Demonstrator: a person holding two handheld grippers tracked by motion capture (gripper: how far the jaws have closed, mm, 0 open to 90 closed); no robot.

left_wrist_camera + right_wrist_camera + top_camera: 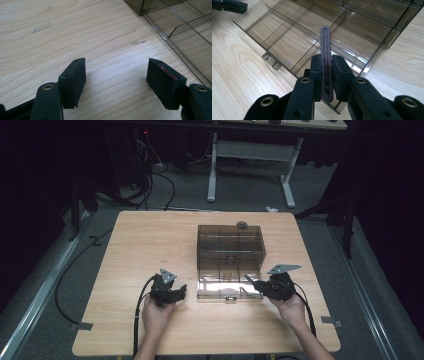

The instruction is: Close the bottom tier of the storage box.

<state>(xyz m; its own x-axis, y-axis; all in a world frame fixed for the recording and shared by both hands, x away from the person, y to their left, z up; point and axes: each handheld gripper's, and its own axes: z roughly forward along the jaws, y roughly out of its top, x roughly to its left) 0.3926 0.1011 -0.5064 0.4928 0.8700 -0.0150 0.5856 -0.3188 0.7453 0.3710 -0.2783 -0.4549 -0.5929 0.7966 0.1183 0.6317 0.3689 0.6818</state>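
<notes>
A smoky clear compartment box stands mid-table, its divided lid folded flat toward me. My right gripper is at the lid's right front corner, shut on a dark grey wavy strip. The strip sticks up between the pads of the right gripper, over the lid's compartments. My left gripper rests left of the lid. In the left gripper view, the left gripper is open over bare wood with nothing between its pads, the lid's edge just to its right.
A small round grey object sits at the box's back edge. Two bits of tape mark the wooden table. Cables and a white desk frame lie beyond the far edge.
</notes>
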